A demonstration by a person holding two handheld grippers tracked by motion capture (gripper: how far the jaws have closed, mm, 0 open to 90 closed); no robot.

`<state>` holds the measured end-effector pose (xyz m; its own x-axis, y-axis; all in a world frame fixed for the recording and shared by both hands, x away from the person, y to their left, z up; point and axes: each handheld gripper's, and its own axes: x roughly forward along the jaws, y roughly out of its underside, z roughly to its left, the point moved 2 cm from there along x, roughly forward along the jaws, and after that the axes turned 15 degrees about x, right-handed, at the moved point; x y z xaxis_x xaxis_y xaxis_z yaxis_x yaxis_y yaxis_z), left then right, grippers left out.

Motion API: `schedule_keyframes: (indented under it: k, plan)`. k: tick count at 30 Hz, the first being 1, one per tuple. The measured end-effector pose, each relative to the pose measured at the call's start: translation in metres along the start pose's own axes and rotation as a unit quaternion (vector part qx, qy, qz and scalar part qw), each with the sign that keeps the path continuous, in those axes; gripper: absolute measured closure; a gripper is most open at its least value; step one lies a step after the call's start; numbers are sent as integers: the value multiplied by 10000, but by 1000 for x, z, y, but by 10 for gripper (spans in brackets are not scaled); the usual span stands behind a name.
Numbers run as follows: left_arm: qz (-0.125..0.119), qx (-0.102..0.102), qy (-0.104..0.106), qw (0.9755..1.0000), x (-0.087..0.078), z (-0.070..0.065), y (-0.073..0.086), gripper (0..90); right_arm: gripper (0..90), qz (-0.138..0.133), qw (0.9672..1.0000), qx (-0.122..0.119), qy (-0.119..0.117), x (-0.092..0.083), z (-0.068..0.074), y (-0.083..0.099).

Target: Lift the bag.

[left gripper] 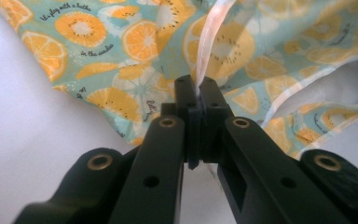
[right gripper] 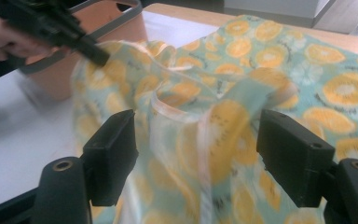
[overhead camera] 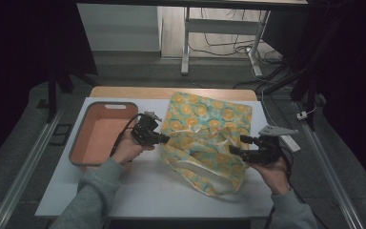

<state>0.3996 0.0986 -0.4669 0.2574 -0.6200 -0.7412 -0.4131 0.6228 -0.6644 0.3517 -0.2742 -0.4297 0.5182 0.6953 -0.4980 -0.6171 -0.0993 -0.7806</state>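
Observation:
A teal cloth printed with orange slices (overhead camera: 205,138) lies rumpled across the white table (overhead camera: 152,191). My left gripper (overhead camera: 164,138) is shut on the cloth's pale hem at its left edge; the left gripper view shows the hem strip (left gripper: 205,46) pinched between the closed jaws (left gripper: 196,88). My right gripper (overhead camera: 236,145) is at the cloth's right side, open, with raised folds of the cloth (right gripper: 200,135) between its wide-spread pads (right gripper: 114,149). In the right gripper view the left gripper (right gripper: 98,57) holds the far edge.
An orange bin with a grey rim (overhead camera: 86,136) stands on the table's left, just behind the left hand. A white power strip (overhead camera: 290,141) lies near the right edge. A desk frame and cables (overhead camera: 248,47) are on the floor beyond.

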Motion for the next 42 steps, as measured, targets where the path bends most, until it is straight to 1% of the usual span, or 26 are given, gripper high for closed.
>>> schedule_keyframes:
  k: [3, 5, 6, 8, 10, 11, 13, 14, 15, 16, 17, 18, 19, 20, 21, 22, 24, 26, 28, 30, 32, 33, 34, 37, 40, 42]
  plan:
    - [-19, -33, 3, 10000, 0, 1, 1, 884, 266, 248, 9996, -100, -12, -15, -1, 17]
    - [-22, -29, 4, 10000, -1, 1, 1, 884, 266, 272, 9996, 22, 8, -24, -6, 30]
    - [-22, -24, 6, 10000, -1, 1, 1, 884, 266, 289, 9995, 70, 70, -28, -8, 36]
    - [-28, -22, 6, 10000, -1, 2, 0, 884, 267, 359, 9990, 90, 253, -33, -14, 48]
    - [-29, -28, 11, 10000, -1, 2, 0, 884, 276, 468, 9984, 164, 290, -31, -21, 58]
    - [-32, -35, 16, 10000, 0, 2, 0, 884, 290, 526, 9979, 213, 301, -27, -24, 61]
    - [-21, -36, 23, 10000, 0, 1, 0, 884, 335, 687, 9969, 277, 259, -16, -28, 67]
    - [-11, -41, 20, 10000, 0, 1, 0, 884, 346, 787, 9961, 278, 277, -10, -29, 69]
    - [-9, -41, 25, 10000, 0, 1, 0, 884, 385, 953, 9943, 214, 423, -1, -30, 71]
    - [-12, -44, 30, 10000, 0, 1, 1, 884, 461, 1093, 9919, 169, 630, 5, -32, 74]
    - [-2, -39, 27, 10000, -1, 1, 1, 884, 580, 1188, 9899, 201, 746, 9, -33, 75]
    - [5, -33, 27, 10000, -1, 1, 1, 884, 707, 1318, 9875, 363, 786, 13, -36, 76]
    - [7, -23, 23, 10000, -2, 1, 2, 884, 803, 1369, 9863, 475, 788, 14, -38, 76]
    - [0, -25, 34, 10000, -2, 0, 2, 885, 869, 1387, 9856, 548, 793, 13, -38, 75]
    - [-15, -17, 61, 10000, -3, 0, 2, 885, 883, 1371, 9859, 526, 802, 11, -37, 73]
    - [-36, -9, 89, 10000, -4, -1, 2, 885, 886, 1333, 9869, 496, 762, 9, -35, 71]
    - [-99, 20, 116, 9999, -8, -3, 2, 885, 888, 1176, 9900, 375, 682, 3, -28, 64]
    - [-143, 105, 141, 9997, -13, -8, 1, 885, 889, 993, 9928, 221, 629, -3, -19, 53]
    - [-208, 196, 147, 9995, -19, -13, -1, 885, 890, 659, 9964, 100, 524, -11, -11, 39]
    - [-307, 262, 148, 9991, -25, -18, -2, 886, 891, 313, 9986, -9, 432, -19, -5, 25]
    - [-381, 322, 75, 9987, -33, -21, -3, 886, 891, 43, 9990, -97, 431, -27, 0, 11]
    - [-443, 326, 23, 9985, -37, -23, -3, 886, 891, -44, 9989, -124, 447, -29, 2, 5]
    - [-495, 338, 6, 9982, -42, -24, -4, 887, 891, -94, 9988, -143, 466, -32, 2, -1]
    - [-702, 352, -115, 9968, -58, -26, -4, 887, 892, -294, 9985, -220, 401, -35, 4, -17]
    - [-955, 351, -257, 9945, -78, -26, -3, 887, 892, -500, 9980, -281, 268, -38, 9, -30]
    - [-1152, 333, -382, 9920, -93, -25, -2, 887, 892, -631, 9971, -369, 223, -41, 15, -40]
